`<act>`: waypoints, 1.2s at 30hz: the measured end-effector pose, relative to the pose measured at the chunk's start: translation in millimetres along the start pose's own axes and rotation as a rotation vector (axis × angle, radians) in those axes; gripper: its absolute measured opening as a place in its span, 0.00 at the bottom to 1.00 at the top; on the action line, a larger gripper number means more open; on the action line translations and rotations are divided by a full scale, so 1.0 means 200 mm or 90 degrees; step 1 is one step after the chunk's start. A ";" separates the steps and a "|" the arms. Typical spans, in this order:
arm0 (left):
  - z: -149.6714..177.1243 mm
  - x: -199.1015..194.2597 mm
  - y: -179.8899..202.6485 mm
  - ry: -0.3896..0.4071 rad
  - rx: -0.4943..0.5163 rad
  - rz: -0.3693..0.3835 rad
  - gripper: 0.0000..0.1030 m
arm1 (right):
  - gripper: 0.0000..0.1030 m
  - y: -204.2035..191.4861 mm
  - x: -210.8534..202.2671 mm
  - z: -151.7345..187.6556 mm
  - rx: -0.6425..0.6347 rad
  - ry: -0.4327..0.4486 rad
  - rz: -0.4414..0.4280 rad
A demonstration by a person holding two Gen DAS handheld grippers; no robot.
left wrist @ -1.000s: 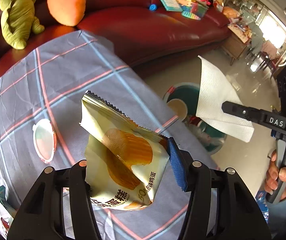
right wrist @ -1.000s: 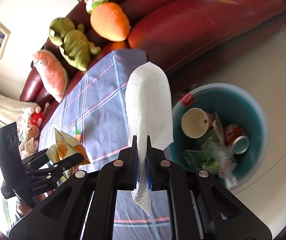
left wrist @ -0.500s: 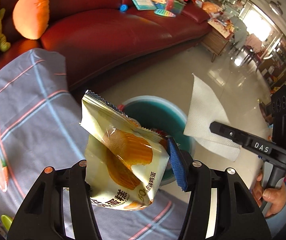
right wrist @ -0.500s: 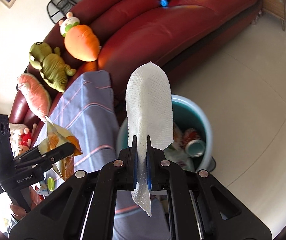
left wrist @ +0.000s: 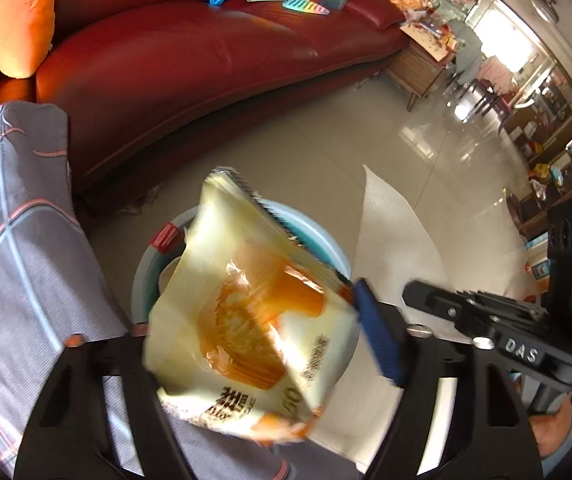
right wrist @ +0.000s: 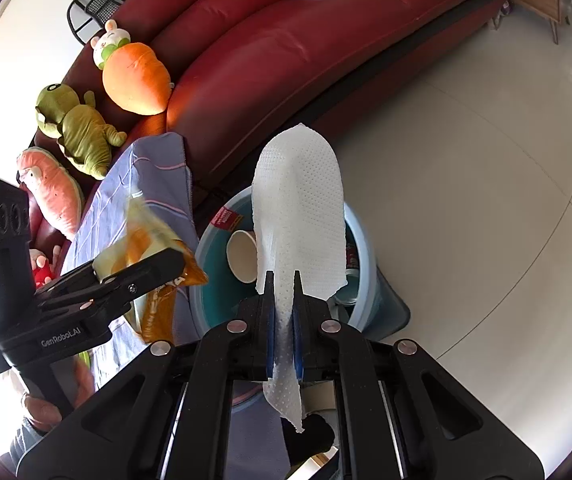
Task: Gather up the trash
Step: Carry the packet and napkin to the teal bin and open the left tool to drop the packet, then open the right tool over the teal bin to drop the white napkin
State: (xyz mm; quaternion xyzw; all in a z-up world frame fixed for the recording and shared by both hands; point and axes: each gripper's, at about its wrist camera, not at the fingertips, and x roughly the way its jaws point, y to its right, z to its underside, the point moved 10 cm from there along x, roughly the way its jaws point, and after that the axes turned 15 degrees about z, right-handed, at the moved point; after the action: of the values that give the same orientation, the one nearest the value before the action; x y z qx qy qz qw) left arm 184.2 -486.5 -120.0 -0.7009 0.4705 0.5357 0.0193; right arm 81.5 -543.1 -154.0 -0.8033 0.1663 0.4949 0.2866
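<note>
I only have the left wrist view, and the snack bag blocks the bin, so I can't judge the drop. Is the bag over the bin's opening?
Observer: In the right wrist view the snack bag shows mostly against the tablecloth; only its lower corner overlaps the rim of the bin.
Operator: What's already in there?
Observer: A paper cup lies inside, on the side nearest the bag.
Operator: Is the tissue pinched properly?
Observer: Yes, the right gripper is shut on the tissue, and a tail of it hangs out behind the pads.
</note>
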 end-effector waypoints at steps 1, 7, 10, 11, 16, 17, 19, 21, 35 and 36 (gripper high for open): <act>-0.01 0.01 0.00 0.001 -0.005 -0.002 0.85 | 0.07 0.01 0.00 0.00 0.000 -0.001 0.002; 0.00 0.01 -0.04 -0.002 -0.020 -0.020 0.90 | 0.07 0.02 0.02 0.00 -0.001 -0.009 0.006; 0.02 -0.02 -0.06 0.000 -0.020 -0.036 0.90 | 0.07 -0.02 0.04 0.00 -0.005 -0.013 0.004; 0.03 -0.03 -0.07 -0.001 -0.019 -0.039 0.91 | 0.07 -0.03 0.04 0.01 -0.007 -0.015 0.002; 0.10 -0.10 -0.13 -0.005 -0.016 -0.067 0.91 | 0.07 -0.09 0.06 0.01 -0.028 -0.021 -0.002; 0.12 -0.12 -0.14 -0.005 -0.017 -0.072 0.91 | 0.07 -0.11 0.06 0.01 -0.032 -0.023 -0.004; 0.15 -0.15 -0.16 -0.004 -0.019 -0.076 0.91 | 0.07 -0.13 0.07 0.01 -0.039 -0.025 -0.007; 0.19 -0.18 -0.19 -0.002 -0.024 -0.078 0.91 | 0.07 -0.17 0.08 0.00 -0.049 -0.027 -0.008; 0.37 -0.40 -0.38 0.029 -0.087 -0.075 0.91 | 0.13 -0.44 0.23 0.09 -0.116 -0.075 -0.008; 0.38 -0.41 -0.39 0.032 -0.090 -0.077 0.91 | 0.19 -0.44 0.25 0.10 -0.117 -0.078 -0.004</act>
State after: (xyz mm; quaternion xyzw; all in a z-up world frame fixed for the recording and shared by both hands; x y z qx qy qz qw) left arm 183.2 -350.9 -125.9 -0.7406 0.3886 0.5480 -0.0099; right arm 138.2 -460.1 -178.7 -0.7948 0.1000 0.5555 0.2232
